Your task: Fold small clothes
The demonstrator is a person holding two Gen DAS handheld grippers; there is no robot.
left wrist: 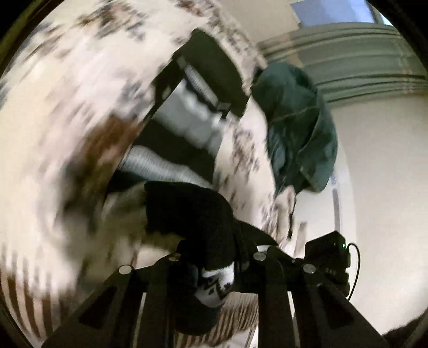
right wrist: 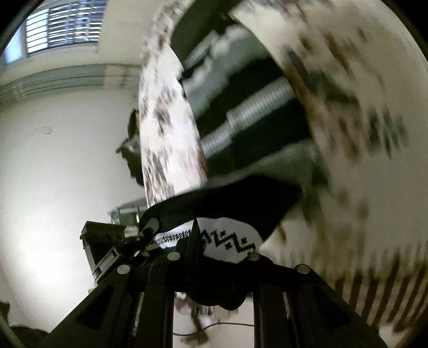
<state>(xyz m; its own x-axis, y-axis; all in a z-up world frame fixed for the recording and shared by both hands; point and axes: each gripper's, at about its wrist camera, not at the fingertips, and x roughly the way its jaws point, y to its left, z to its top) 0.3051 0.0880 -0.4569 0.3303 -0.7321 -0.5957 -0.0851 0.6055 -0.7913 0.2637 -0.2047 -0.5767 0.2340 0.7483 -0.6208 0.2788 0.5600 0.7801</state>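
A black sock with a white zigzag-patterned band (left wrist: 214, 283) hangs in the air between both grippers. My left gripper (left wrist: 216, 267) is shut on one end of it. My right gripper (right wrist: 214, 254) is shut on the other end, where the white patterned band (right wrist: 227, 241) shows. Both cameras point upward and the views are blurred by motion. The other gripper's black body shows at the right of the left wrist view (left wrist: 329, 257) and at the left of the right wrist view (right wrist: 107, 241).
A white patterned cloth (left wrist: 67, 133) with brown and black marks fills much of both views (right wrist: 361, 160). A dark green garment (left wrist: 299, 128) lies on its edge. Ceiling ducts (right wrist: 254, 112) and a window with blinds (right wrist: 67, 24) show above.
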